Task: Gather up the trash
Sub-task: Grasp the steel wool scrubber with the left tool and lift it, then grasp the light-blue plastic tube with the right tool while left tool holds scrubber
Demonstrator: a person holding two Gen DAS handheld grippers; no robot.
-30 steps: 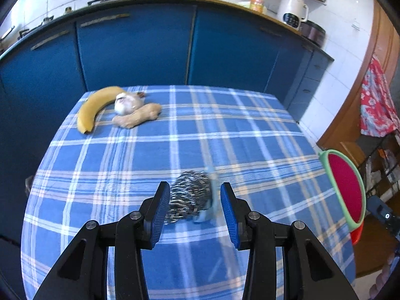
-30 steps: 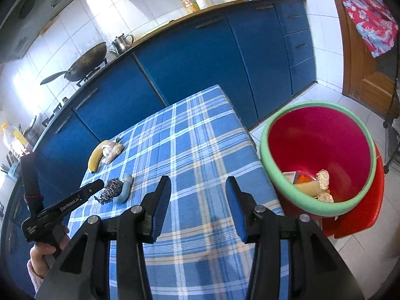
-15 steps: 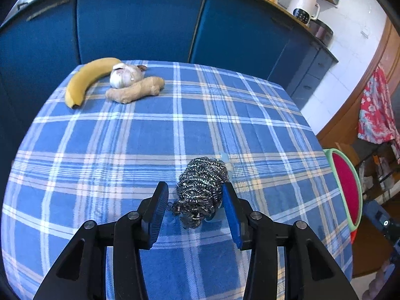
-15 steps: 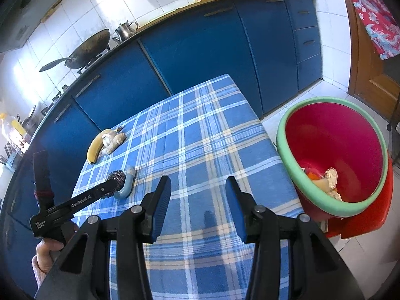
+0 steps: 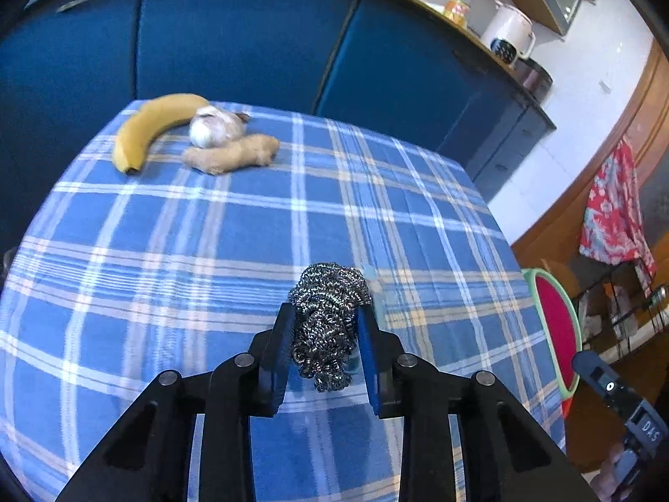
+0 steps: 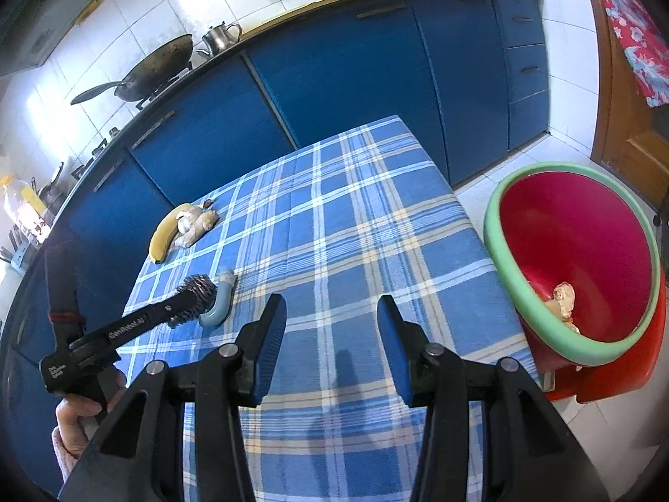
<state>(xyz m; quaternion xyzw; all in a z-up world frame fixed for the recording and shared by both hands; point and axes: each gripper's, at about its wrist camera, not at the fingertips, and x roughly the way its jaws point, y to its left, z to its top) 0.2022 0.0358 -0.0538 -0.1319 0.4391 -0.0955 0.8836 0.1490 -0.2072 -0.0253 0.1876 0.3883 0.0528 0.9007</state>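
Note:
A steel wool scourer [image 5: 330, 293] lies on the blue checked tablecloth [image 5: 251, 226], with a pale blue handle [image 6: 219, 305] curving beside it. My left gripper [image 5: 324, 313] straddles the scourer; its jaws are closing and both blue pads press into the wire coils. From the right wrist view the left gripper [image 6: 186, 305] comes in from the left, held by a hand [image 6: 75, 410]. My right gripper [image 6: 332, 322] hovers open above the tablecloth's near part, nothing between its fingers. A red bin with a green rim [image 6: 501, 251] stands off the table's right side with scraps inside.
A banana [image 5: 150, 125], a garlic bulb [image 5: 215, 127] and a ginger root [image 5: 234, 154] lie together at the table's far left corner. Blue cabinets [image 5: 251, 42] run behind the table. A wok [image 6: 154, 67] and a kettle [image 6: 219, 37] sit on the counter.
My left gripper has slid forward around the scourer and its jaws have narrowed until the pads squeeze it. The right gripper drifted slightly, staying equally wide.

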